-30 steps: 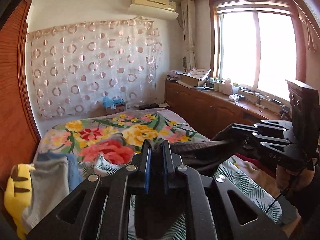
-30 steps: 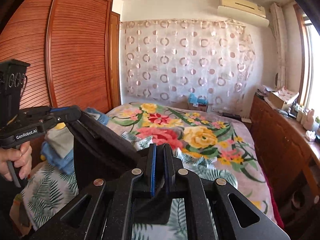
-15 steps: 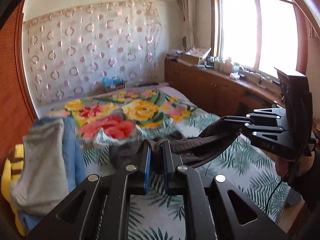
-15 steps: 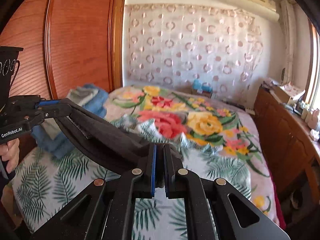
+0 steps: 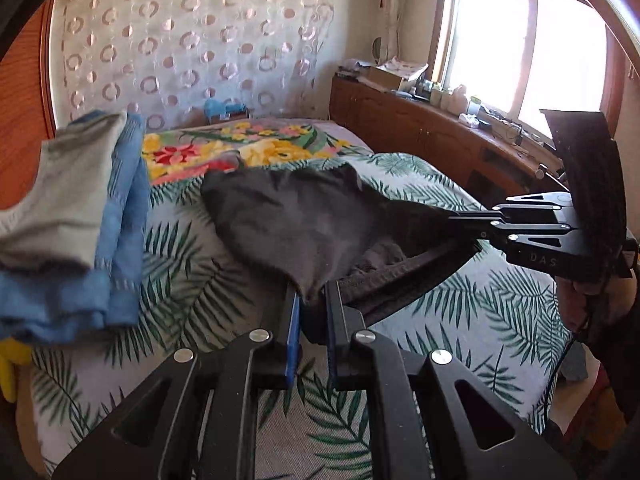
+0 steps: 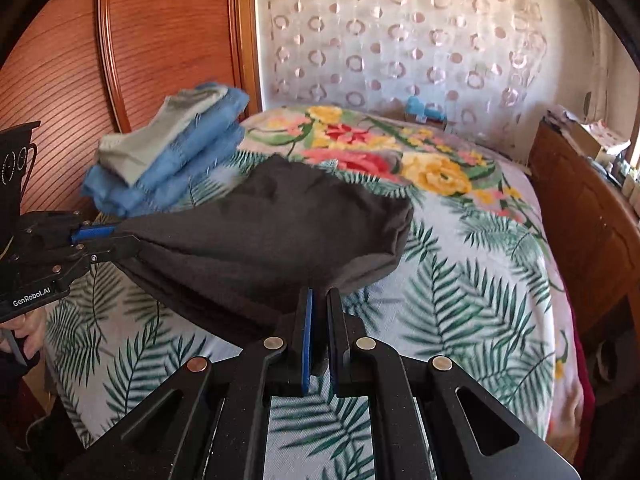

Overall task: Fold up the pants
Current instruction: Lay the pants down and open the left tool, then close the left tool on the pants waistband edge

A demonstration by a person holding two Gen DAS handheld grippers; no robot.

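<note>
Jaws of left gripper (image 5: 312, 304) and right gripper (image 6: 320, 304) pinch the pants (image 6: 272, 232) over the bed (image 6: 460, 280); a thin pinch risks slipping.

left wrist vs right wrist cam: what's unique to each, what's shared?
Left wrist only: the bright window, the cluttered wooden sideboard beneath it, the right claw from the side.

Right wrist only: the ribbed wooden wardrobe door, the left claw from the side.

Both: the dark grey pants, pinched by both shut claws, over the palm-leaf bedsheet; the stack of folded blue and grey clothes; the circle-patterned curtain.
</note>
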